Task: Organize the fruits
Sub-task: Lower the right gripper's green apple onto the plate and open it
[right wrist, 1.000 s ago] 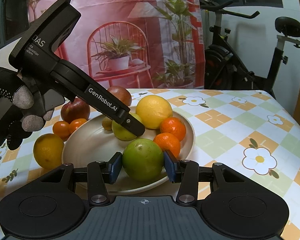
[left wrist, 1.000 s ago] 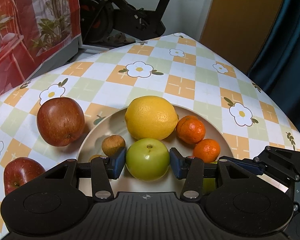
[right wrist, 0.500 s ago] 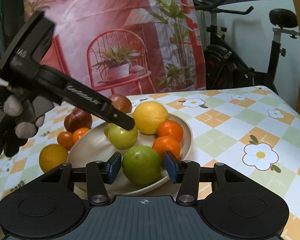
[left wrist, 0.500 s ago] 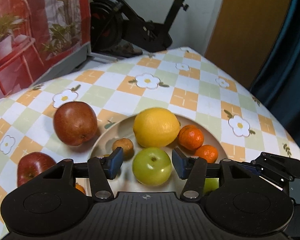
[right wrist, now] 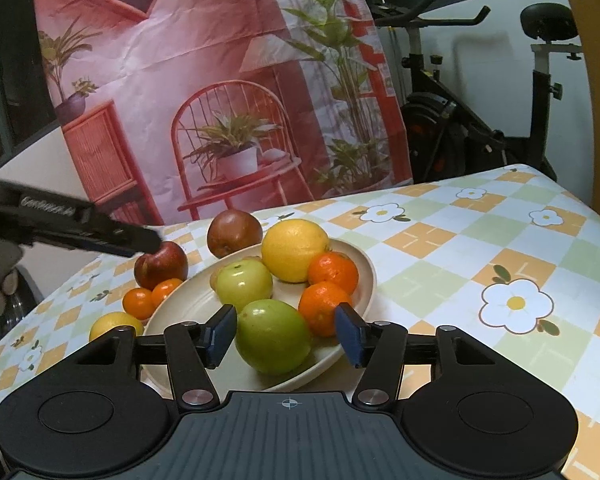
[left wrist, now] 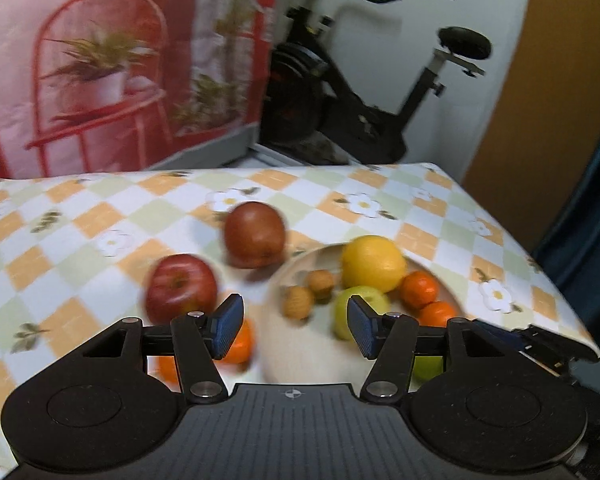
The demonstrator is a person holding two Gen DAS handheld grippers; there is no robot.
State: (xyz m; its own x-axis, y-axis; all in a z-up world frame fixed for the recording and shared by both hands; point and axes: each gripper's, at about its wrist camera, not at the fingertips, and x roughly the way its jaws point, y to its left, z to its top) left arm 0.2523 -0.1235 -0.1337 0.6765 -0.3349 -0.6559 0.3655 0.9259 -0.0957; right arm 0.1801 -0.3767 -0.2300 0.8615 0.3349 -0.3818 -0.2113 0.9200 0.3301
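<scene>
A cream plate of fruit sits on a flower-checked tabletop, with the right gripper low at its near rim; its blue fingers, which have just been opening, stand apart on either side of a green apple resting on the plate, a gap showing at each pad. Behind that apple on the plate lie a second green apple, a large yellow citrus and two mandarins. Off the plate to the left are a red apple, a darker brownish-red apple farther back, two small mandarins and a yellow fruit nearest the camera. The left gripper, seen through motion blur, hangs above the plate's left edge with its fingers parted and nothing between them, having also just been opening; two small brown fruits show on the plate beyond it
</scene>
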